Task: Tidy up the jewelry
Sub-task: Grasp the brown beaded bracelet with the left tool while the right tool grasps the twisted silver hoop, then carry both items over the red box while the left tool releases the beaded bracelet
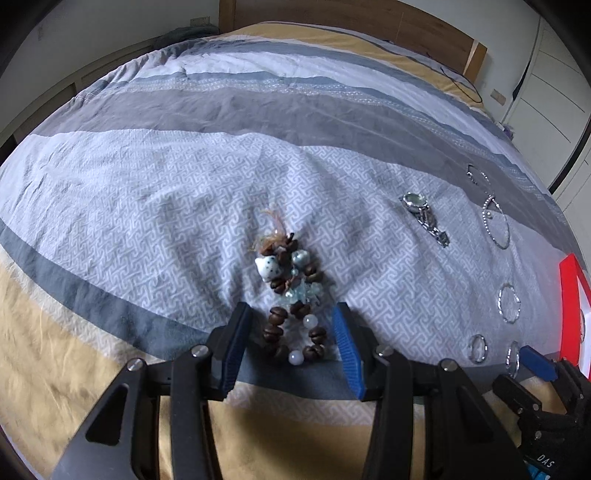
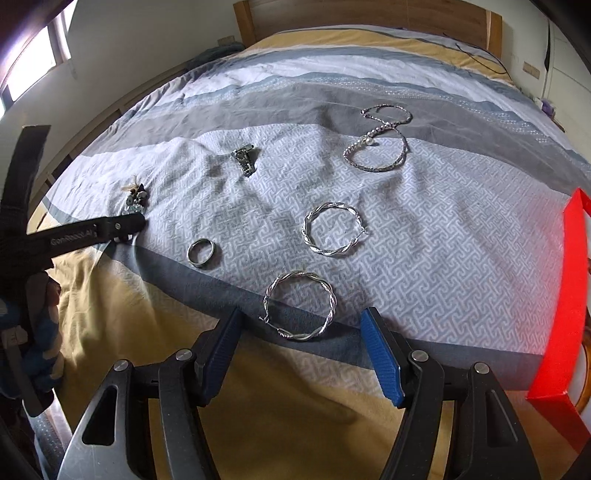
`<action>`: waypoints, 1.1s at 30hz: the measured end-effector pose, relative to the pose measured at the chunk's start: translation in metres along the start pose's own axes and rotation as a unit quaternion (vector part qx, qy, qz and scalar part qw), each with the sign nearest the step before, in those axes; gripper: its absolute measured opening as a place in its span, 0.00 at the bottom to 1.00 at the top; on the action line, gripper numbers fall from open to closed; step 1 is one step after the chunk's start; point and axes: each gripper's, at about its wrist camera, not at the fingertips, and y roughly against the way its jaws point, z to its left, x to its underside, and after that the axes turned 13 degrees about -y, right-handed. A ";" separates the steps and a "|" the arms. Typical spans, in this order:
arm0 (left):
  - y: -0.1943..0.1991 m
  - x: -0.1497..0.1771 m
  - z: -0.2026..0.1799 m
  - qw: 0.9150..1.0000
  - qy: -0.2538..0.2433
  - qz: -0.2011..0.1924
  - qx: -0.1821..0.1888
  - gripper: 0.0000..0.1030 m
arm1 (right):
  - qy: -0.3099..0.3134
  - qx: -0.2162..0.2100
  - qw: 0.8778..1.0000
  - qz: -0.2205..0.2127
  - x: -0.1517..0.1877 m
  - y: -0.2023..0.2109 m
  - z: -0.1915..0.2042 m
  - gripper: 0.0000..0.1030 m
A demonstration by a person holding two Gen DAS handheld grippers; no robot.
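A brown bead bracelet (image 1: 291, 314) with white beads and a ceramic charm lies on the bedspread (image 1: 184, 206). My left gripper (image 1: 293, 332) is open, its blue pads on either side of the bracelet's near end. My right gripper (image 2: 301, 332) is open around the near edge of a twisted silver hoop (image 2: 301, 310). A second twisted hoop (image 2: 332, 229), a plain silver ring (image 2: 201, 251), a silver watch (image 2: 243, 157) and thin silver bracelets (image 2: 380, 140) lie further out. The bead bracelet also shows in the right wrist view (image 2: 135, 201), beside the left gripper's arm.
A red box (image 2: 565, 295) with a white inside stands at the right, also seen in the left wrist view (image 1: 574, 314). A wooden headboard (image 2: 369, 14) is at the far end. The bed's edges drop off at the left and near side.
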 end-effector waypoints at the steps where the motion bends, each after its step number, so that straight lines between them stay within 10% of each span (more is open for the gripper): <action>1: -0.001 0.000 0.000 1.000 0.000 -0.003 -0.001 0.43 | -0.001 -0.003 1.000 -0.002 -0.001 -0.001 -0.001 0.61; 6: -0.004 -0.003 -0.001 1.000 -0.004 -0.008 -0.006 0.40 | -0.002 -0.011 1.000 -0.004 -0.009 -0.007 -0.006 0.41; 15: 0.005 -0.003 -0.005 1.000 -0.015 -0.011 -0.017 0.08 | 0.004 -0.020 1.000 -0.006 -0.005 0.000 -0.007 0.40; 33: 0.133 0.002 -0.005 0.995 -0.017 -0.091 -0.020 0.08 | -0.003 -0.026 0.997 -0.074 0.009 0.107 -0.006 0.40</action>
